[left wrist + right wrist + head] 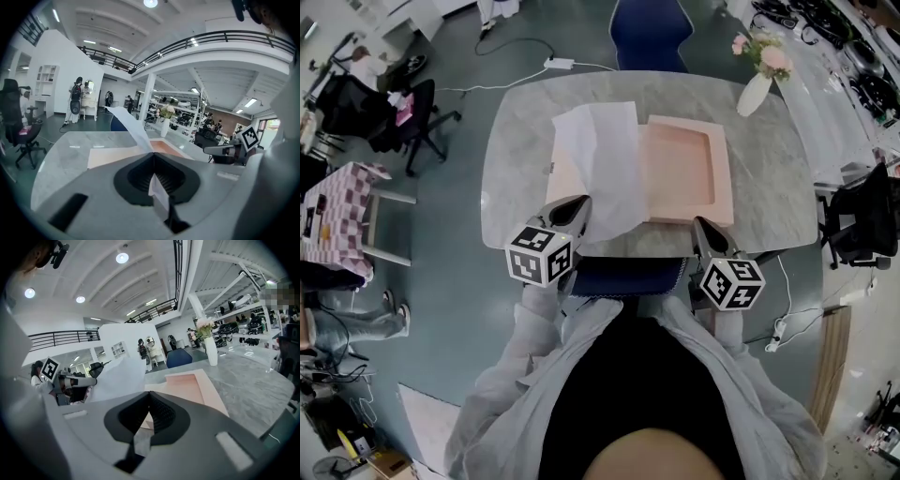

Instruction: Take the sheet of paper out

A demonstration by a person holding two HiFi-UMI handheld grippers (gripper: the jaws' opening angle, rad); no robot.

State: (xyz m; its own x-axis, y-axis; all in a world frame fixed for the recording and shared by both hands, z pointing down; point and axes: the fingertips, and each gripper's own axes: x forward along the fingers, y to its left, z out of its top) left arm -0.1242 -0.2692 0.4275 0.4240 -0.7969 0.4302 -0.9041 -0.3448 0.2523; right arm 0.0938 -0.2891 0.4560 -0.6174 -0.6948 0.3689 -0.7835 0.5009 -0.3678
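Head view: the left gripper (574, 214) holds the sheet of paper (598, 159) raised over the pink tray (724, 169) on the bench (511, 159).

Left gripper view: its jaws pinch the paper's edge. Pulling gently should avoid a tear.

Right gripper view: the right gripper (149, 395), jaws pressed together, sits by the tray's near corner.

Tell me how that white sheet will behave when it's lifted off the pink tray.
Probably floppy: the sheet bends and drapes from where the left gripper pinches its edge. Likely light, since that one pinch carries it. Looks thin, so it may crease or tear if tugged.
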